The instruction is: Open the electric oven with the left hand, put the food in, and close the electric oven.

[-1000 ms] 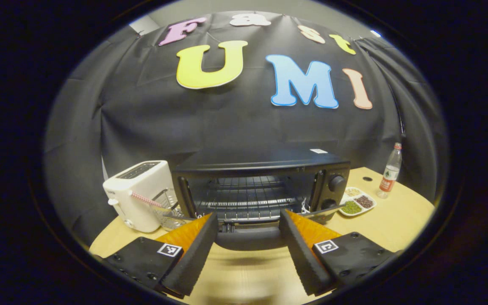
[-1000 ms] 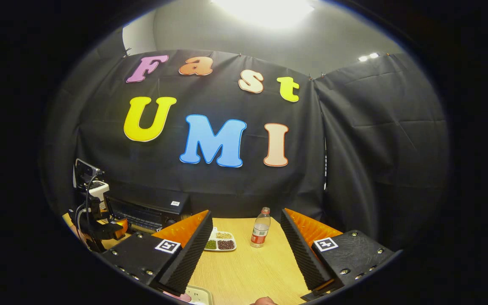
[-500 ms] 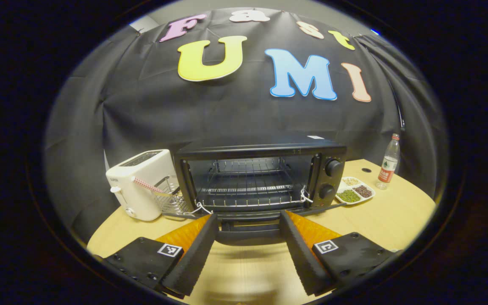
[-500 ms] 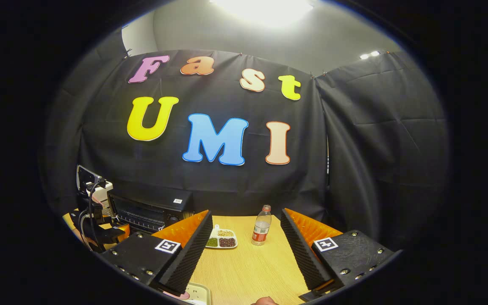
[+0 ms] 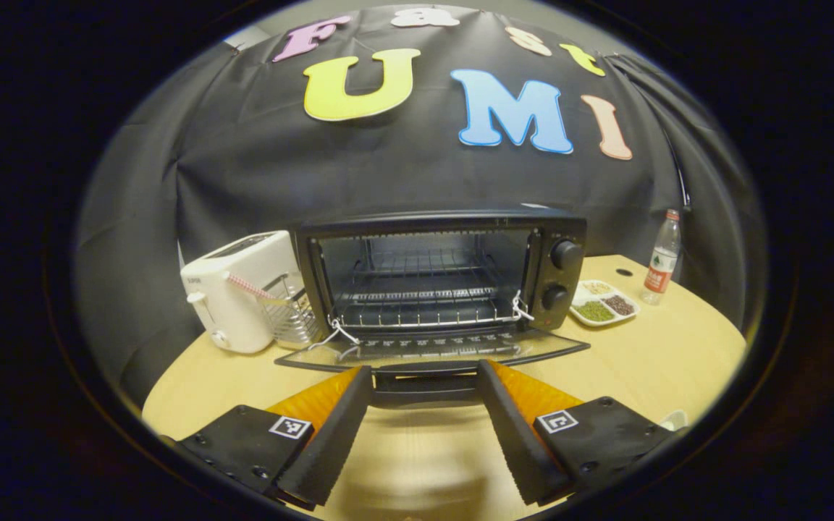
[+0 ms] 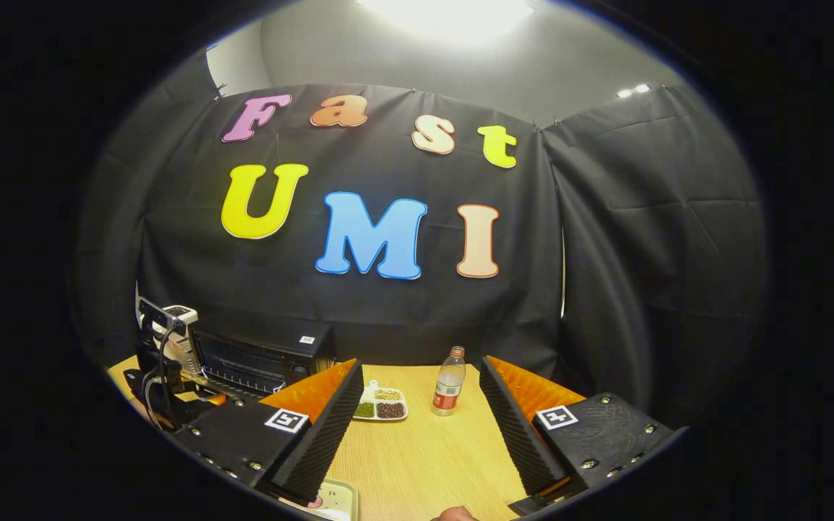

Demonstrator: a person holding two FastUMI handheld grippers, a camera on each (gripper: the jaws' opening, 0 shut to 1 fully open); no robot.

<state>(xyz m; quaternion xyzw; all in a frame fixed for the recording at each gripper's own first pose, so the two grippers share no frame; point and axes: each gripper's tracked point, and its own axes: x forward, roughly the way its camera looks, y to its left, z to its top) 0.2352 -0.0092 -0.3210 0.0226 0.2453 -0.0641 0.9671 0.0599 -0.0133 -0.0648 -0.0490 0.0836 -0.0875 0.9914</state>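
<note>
The left gripper (image 5: 424, 405) has its jaws spread wide, one on each side of the dark bar handle (image 5: 426, 382) of the glass oven door (image 5: 431, 349); whether the fingers touch the handle cannot be told, since their tips cover its two ends. The door lies folded down almost flat. Behind it, at 12 o'clock, the black electric oven (image 5: 440, 271) stands open with its wire rack (image 5: 420, 298) bare. At 10 o'clock is a white toaster (image 5: 236, 298), and a wire basket (image 5: 290, 318) partly hidden by the oven side. At 2 o'clock sits a white divided dish of beans (image 5: 603, 305) and, farther, a clear plastic bottle with red label (image 5: 660, 258), all on the light wooden table (image 5: 677, 362).

The right gripper (image 6: 420, 427) also has its jaws wide apart, with nothing between them, above the table. At 6 o'clock a pale tray (image 6: 330, 501) with something pink on it is cut off by the edge, so the food cannot be made out. At 9 o'clock the other gripper is partly seen before the oven
</note>
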